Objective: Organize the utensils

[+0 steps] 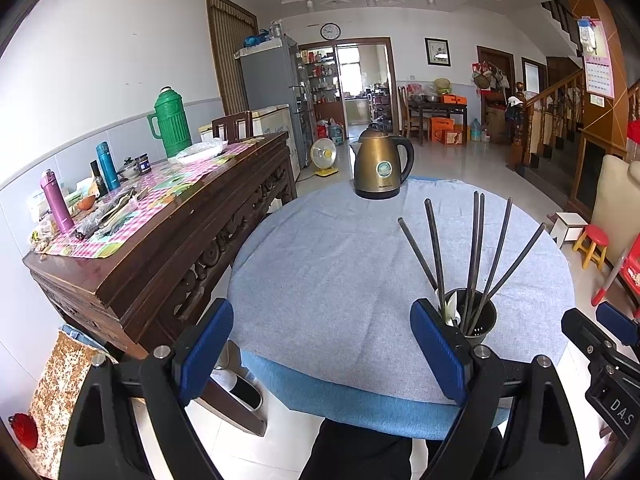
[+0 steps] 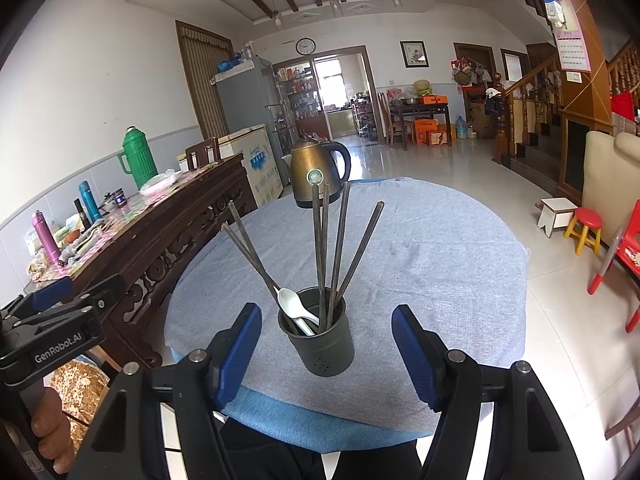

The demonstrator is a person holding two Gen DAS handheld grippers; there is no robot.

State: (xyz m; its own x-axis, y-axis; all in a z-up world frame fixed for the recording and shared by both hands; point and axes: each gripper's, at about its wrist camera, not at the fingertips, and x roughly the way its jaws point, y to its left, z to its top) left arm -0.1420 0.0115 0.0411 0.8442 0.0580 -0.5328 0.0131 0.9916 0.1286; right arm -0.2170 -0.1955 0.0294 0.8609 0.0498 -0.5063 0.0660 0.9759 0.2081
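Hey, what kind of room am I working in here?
Likely a home's open dining and living room: a cloth-covered round table with a kettle, a fridge, and a wooden staircase.

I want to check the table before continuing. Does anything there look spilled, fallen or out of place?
Nothing stands out. The dark holder stands upright on the blue cloth, with the chopsticks and the white spoon inside it. The kettle stands upright at the far edge. No spill shows.

"GenRobot.AI" is showing in white on the black body of the left gripper [image 2: 60, 312], left of the right gripper's fingers. "DAS" is showing on the right gripper [image 1: 600, 336], at the left gripper's right.
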